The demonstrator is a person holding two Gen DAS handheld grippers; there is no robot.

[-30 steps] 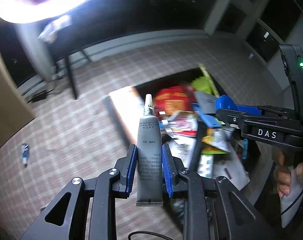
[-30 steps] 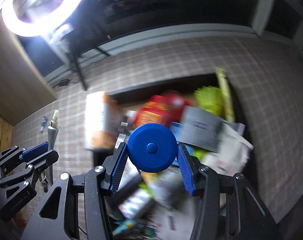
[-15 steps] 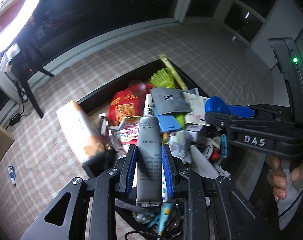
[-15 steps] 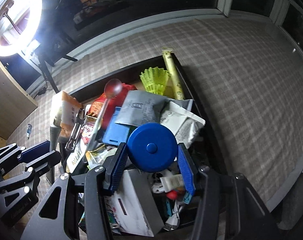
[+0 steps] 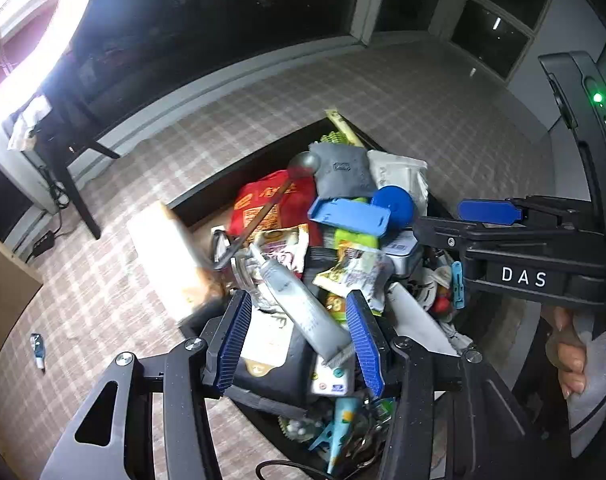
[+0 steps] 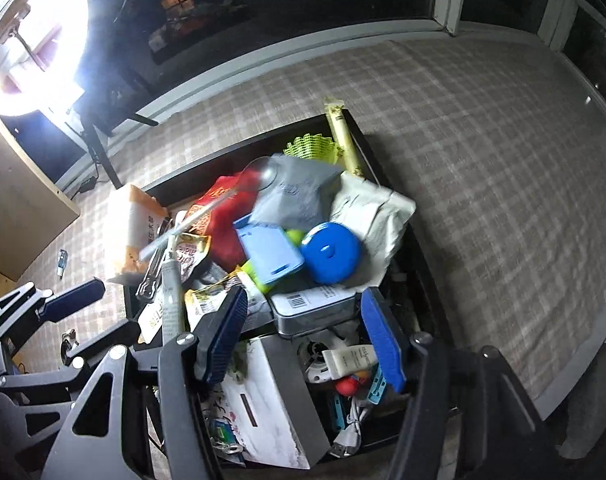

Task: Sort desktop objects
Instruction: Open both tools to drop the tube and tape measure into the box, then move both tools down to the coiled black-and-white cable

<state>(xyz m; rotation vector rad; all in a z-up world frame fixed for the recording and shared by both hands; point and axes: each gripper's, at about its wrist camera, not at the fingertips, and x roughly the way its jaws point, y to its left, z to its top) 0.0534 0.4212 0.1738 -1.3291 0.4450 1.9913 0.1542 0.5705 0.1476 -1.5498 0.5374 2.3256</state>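
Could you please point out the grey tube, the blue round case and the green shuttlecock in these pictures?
grey tube (image 5: 299, 304): left wrist view, middle of its body.
blue round case (image 6: 331, 253): right wrist view, centre of its lid.
green shuttlecock (image 6: 309, 148): right wrist view, its mesh skirt.

A checked tablecloth carries a black bin heaped with packets, and one small tube.

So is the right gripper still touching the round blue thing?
Apart. The right wrist view shows the round blue thing lying on the pile, beyond the opening right gripper, with clutter between them.
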